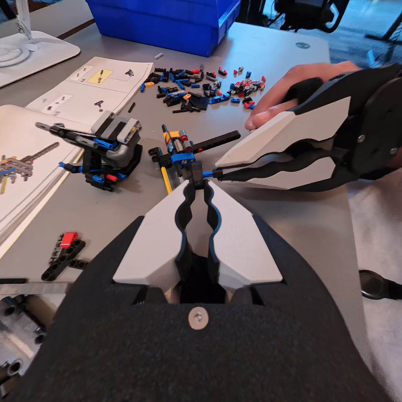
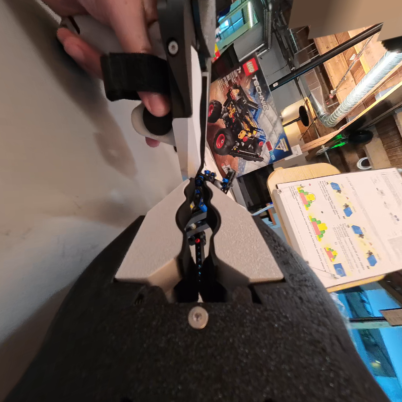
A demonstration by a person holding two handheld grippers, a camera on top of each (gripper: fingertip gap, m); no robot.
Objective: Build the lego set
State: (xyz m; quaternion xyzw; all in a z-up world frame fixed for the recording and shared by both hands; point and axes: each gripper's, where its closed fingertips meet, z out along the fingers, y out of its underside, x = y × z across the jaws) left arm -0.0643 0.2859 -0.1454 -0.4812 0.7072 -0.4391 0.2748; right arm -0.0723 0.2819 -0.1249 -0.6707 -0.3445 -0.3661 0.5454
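My left gripper (image 1: 198,183) is shut on a black piece at the near end of a small black, blue and yellow sub-assembly (image 1: 180,152), which rests low over the grey table (image 1: 272,228). My right gripper (image 1: 217,174) comes in from the right, held by a hand (image 1: 282,93). It is shut on a blue pin (image 1: 207,173) that touches the side of that black piece. In the right wrist view my right gripper (image 2: 198,180) is nearly closed around the blue pin (image 2: 199,179). The sub-assembly (image 2: 196,219) shows behind its fingers, and the left gripper (image 2: 201,167) reaches down from above.
A larger black and grey sub-assembly (image 1: 104,150) stands to the left on the open instruction booklet (image 1: 93,87). A pile of loose small parts (image 1: 206,87) lies behind, with a blue bin (image 1: 165,24) beyond. A black beam with a red piece (image 1: 65,252) lies near left. The set's box (image 2: 239,117) stands behind. Left and right tips are no more than a few centimetres apart.
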